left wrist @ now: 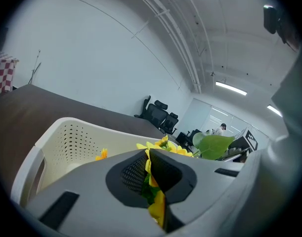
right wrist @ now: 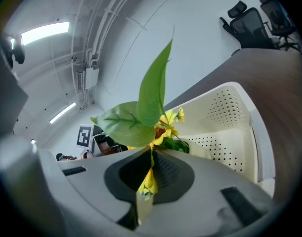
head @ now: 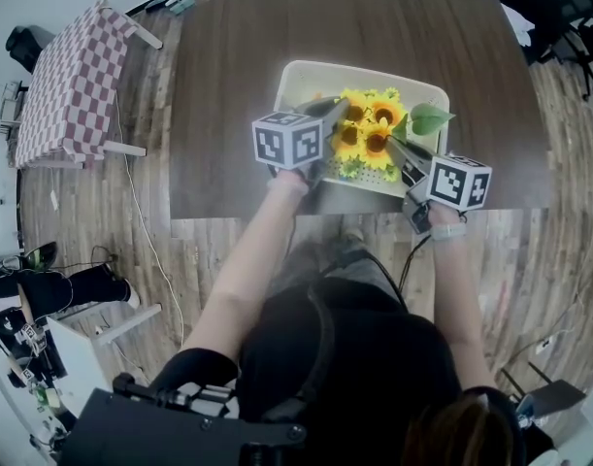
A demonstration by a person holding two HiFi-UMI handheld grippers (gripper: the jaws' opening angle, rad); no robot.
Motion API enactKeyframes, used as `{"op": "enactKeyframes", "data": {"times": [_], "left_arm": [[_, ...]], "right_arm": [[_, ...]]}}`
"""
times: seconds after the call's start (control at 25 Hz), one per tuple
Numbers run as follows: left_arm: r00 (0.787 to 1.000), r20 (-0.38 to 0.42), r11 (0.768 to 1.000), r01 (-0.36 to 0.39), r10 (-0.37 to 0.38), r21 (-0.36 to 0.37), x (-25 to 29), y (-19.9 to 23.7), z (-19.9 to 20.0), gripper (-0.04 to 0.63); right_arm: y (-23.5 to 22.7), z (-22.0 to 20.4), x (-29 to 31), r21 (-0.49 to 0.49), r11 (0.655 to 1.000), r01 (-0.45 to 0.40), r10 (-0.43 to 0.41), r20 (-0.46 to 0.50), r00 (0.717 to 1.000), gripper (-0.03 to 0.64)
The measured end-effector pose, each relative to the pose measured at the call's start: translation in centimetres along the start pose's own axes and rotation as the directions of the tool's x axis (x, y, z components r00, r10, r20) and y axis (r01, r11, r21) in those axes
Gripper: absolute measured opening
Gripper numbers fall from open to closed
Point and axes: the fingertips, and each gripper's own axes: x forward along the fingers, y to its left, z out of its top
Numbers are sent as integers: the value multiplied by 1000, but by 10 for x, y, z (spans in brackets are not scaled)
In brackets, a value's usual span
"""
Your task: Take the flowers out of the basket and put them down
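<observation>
While over the basket [head: 298,74], flowers [head: 366,129] between jaws of left gripper [left wrist: 150,176], right gripper [right wrist: 149,174].

The basket [head: 292,90] is matt cream plastic, its walls punched with rows of small round holes and its rim smooth. The flowers [head: 369,129] have thin yellow petals that look like cloth. The leaf [right wrist: 155,90] is green and veined with a faint sheen — plastic or coated fabric, hard to tell. The counter [head: 228,76] shows dark wood grain with a dull finish, and the floor [head: 568,250] is paler wood planking. The left gripper [left wrist: 151,180] and right gripper [right wrist: 150,177] have smooth matt grey plastic shells; their black pads [left wrist: 134,174] are finely ribbed — rubbery-looking. A checked cloth [head: 68,76] drapes a side table.
</observation>
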Motion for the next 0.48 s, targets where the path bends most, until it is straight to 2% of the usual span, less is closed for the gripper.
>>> {"op": "enactKeyframes", "data": {"times": [0.48], "left_arm": [[997, 76, 999, -33, 32, 13, -15, -4, 10, 3]], "right_arm": [[14, 7, -3, -42, 999, -30, 31, 14, 999, 5]]}}
